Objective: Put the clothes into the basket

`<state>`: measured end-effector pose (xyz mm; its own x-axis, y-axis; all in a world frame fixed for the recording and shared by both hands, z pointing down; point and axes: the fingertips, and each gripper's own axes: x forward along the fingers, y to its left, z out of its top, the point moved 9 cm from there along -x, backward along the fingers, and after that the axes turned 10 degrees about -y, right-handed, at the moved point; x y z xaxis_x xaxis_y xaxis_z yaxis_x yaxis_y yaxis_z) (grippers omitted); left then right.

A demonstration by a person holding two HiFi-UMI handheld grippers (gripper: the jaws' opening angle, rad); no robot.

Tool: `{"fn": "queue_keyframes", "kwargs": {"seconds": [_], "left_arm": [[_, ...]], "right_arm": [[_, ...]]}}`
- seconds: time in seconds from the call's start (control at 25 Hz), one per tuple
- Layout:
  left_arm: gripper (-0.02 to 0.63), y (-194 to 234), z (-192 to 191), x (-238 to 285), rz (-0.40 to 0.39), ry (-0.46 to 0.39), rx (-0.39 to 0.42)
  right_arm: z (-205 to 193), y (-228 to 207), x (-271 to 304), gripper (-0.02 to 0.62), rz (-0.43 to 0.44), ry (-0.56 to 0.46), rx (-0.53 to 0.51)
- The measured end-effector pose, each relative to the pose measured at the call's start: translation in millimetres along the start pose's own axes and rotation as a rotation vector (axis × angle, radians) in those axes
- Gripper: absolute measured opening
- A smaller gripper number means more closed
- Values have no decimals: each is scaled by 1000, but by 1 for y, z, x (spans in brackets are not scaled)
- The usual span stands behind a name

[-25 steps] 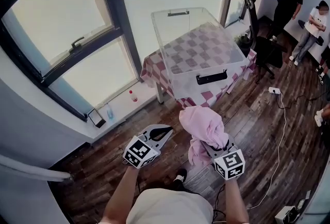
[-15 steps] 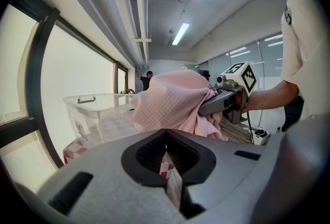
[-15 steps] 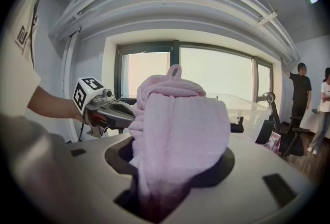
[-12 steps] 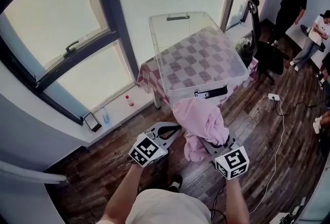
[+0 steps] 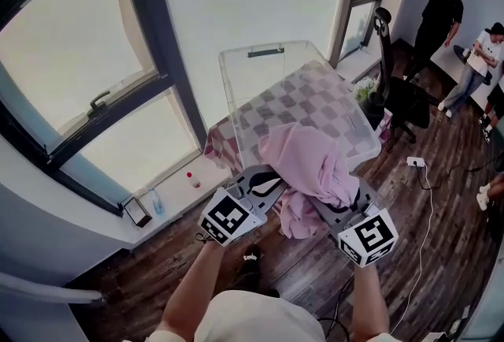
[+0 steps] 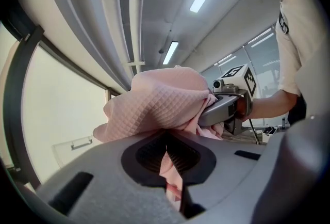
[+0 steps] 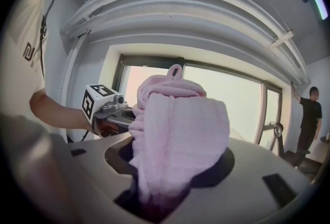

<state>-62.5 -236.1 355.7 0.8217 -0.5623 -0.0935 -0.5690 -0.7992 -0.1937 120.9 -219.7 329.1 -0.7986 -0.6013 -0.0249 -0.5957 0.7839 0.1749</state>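
Jaws of right gripper (image 5: 337, 212) clenched on pink garment (image 5: 307, 163); left gripper (image 5: 258, 183) closed, empty. Risk: hanging folds cld catch basket (image 5: 260, 68) rim & I drop short.

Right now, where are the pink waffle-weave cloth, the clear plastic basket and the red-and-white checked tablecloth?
pink waffle-weave cloth (image 5: 307, 159), head view, its bunched top.
clear plastic basket (image 5: 266, 52), head view, black handle on far rim.
red-and-white checked tablecloth (image 5: 219, 147), head view, edge hanging left of basket.
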Motion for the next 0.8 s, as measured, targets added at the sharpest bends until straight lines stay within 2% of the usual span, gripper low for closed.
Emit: {"fn": "queue_keyframes", "kwargs": {"seconds": [0.24,0.8], "left_arm": [[14,63,7,36,-7,5,30],[14,196,-16,94,9,-9,-22]], "right_arm": [[13,-46,50,244,-15,-12,-19],[6,-135,158,244,-83,2,-2]]}}
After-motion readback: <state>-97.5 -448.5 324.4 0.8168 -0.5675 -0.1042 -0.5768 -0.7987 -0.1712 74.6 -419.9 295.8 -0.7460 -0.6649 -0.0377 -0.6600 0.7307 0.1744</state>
